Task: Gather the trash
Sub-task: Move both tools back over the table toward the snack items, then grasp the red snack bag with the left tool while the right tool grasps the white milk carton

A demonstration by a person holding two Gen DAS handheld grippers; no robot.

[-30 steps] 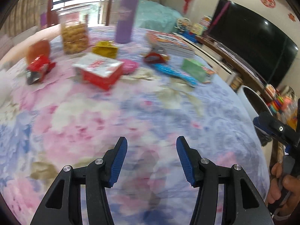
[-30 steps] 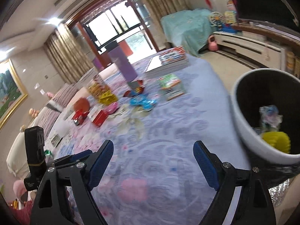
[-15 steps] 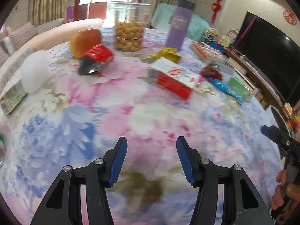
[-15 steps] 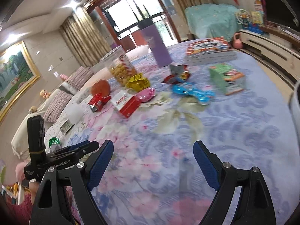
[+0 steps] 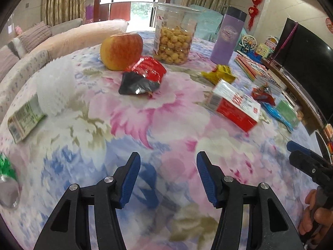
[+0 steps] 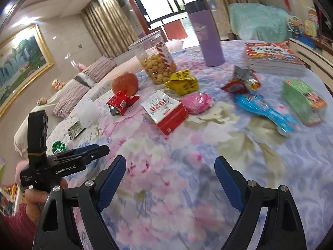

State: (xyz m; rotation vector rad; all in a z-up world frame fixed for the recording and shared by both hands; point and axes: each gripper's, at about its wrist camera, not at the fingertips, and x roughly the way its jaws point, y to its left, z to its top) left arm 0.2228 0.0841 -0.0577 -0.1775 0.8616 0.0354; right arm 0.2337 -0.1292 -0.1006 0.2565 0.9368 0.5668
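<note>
My left gripper (image 5: pixel 168 173) is open and empty above the flowered tablecloth (image 5: pixel 166 129). A red crumpled snack wrapper (image 5: pixel 143 77) lies ahead of it, with a yellow wrapper (image 5: pixel 220 74), a red-and-white box (image 5: pixel 235 106) and a blue wrapper (image 5: pixel 276 114) to the right. A green carton (image 5: pixel 25 118) and white foam net (image 5: pixel 55 87) lie at left. My right gripper (image 6: pixel 170 177) is open and empty. Ahead of it lie the red-and-white box (image 6: pixel 166 110), a pink wrapper (image 6: pixel 196 102), the blue wrapper (image 6: pixel 266 108) and the red wrapper (image 6: pixel 120 102).
An apple (image 5: pixel 121 51), a clear jar of snacks (image 5: pixel 174 35), a purple bottle (image 5: pixel 228 39) and a stack of books (image 6: pixel 272 58) stand at the far side. A green box (image 6: pixel 301 100) lies right. A crushed green can (image 5: pixel 7 179) lies at far left. A sofa (image 5: pixel 62 39) lies beyond.
Both grippers have swung left, away from the white bin, which has left the right wrist view. The left gripper has moved closer to the apple and red wrapper. Both stay open.
</note>
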